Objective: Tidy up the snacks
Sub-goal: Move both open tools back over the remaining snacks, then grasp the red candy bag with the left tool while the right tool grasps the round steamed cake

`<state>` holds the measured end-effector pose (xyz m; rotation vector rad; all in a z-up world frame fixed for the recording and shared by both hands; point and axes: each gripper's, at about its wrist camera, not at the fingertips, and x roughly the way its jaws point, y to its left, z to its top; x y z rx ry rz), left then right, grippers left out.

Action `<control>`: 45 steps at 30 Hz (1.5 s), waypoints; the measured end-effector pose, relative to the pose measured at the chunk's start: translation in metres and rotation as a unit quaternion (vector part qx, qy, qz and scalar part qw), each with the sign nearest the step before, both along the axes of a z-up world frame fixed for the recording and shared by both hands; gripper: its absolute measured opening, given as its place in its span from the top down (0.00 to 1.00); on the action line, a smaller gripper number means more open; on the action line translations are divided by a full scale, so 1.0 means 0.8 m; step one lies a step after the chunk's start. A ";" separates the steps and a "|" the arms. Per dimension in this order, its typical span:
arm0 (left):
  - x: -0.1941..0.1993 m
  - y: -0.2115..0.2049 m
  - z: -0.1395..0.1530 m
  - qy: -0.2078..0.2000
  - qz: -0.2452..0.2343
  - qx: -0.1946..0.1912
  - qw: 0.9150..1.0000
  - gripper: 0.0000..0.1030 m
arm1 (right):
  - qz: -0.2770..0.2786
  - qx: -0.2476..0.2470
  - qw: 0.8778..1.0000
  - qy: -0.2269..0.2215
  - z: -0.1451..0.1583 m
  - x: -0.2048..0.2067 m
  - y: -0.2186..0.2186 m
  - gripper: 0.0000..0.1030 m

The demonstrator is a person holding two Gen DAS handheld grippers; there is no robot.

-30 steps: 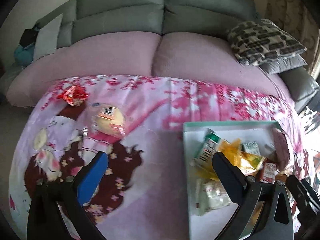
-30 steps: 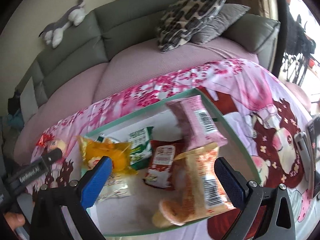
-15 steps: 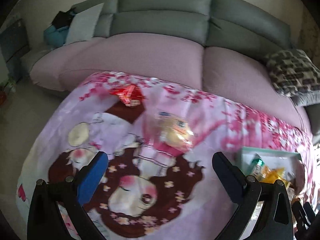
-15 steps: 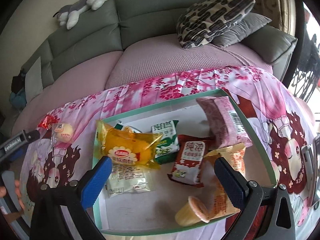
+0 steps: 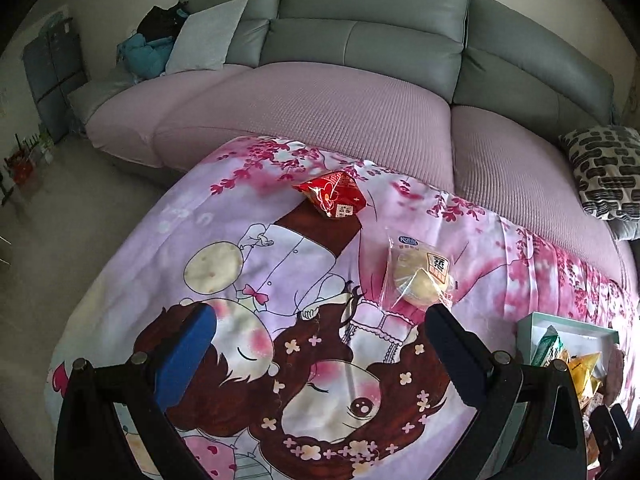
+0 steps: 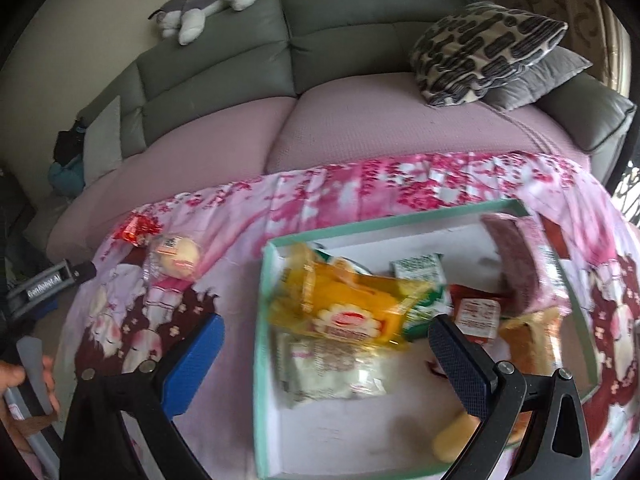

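Left wrist: my left gripper [image 5: 316, 336] gapes empty; the clear-wrapped round pastry [image 5: 420, 280] lies left of the green-rimmed snack tray [image 5: 528, 322]. Slippery film could squirt free.

A red packet [image 5: 331, 193] lies flat on the pink cloth, with a clear-wrapped round bun [image 5: 419, 279] near it. The green-rimmed tray [image 6: 264, 320] holds a yellow bag [image 6: 344, 308] atop a pale packet [image 6: 332, 372], a green-white packet [image 6: 422, 280], a small red sachet [image 6: 476, 316] and a pink pack [image 6: 520, 264].
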<state>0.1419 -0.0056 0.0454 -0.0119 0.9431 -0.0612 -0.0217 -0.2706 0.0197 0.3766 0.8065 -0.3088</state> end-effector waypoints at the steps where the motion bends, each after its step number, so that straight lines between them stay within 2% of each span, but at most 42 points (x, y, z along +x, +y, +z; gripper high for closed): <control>1: 0.001 0.003 0.000 0.000 -0.001 -0.002 1.000 0.00 | 0.008 0.006 1.000 -0.003 -0.001 0.006 0.004 0.00; 5: 0.007 0.018 -0.003 0.001 0.008 -0.014 1.000 0.00 | 0.038 0.021 0.999 -0.014 0.000 0.029 0.024 0.00; 12: 0.026 0.058 -0.019 0.012 0.047 -0.057 0.997 0.00 | 0.096 0.015 0.995 -0.009 0.001 0.083 0.079 0.00; 15: 0.038 0.063 -0.020 -0.004 0.023 -0.070 0.997 0.00 | 0.124 0.040 0.992 -0.006 -0.004 0.116 0.098 0.00; 18: 0.057 0.069 -0.027 0.017 0.005 -0.077 0.997 0.00 | 0.136 0.049 0.990 -0.001 -0.012 0.144 0.111 0.00; 22: 0.086 0.074 -0.022 0.016 -0.015 -0.085 0.996 0.00 | 0.143 0.077 0.987 0.017 -0.031 0.181 0.118 0.00; 27: 0.116 0.047 -0.031 0.027 -0.066 -0.076 0.995 0.00 | 0.144 0.107 0.983 0.035 -0.053 0.217 0.118 0.00; 29: 0.128 0.034 -0.038 0.038 -0.078 -0.081 0.993 0.00 | 0.141 0.114 0.982 0.046 -0.062 0.232 0.116 0.00; 33: 0.148 0.007 -0.053 0.056 -0.098 -0.068 0.991 0.00 | 0.141 0.129 0.980 0.061 -0.077 0.255 0.115 0.00; 38: 0.181 -0.012 -0.070 0.082 -0.105 -0.081 0.988 0.00 | 0.153 0.131 0.976 0.079 -0.095 0.278 0.124 0.00; 45: 0.205 -0.032 -0.086 0.089 -0.103 -0.067 0.988 0.01 | 0.156 0.127 0.975 0.091 -0.110 0.294 0.127 0.00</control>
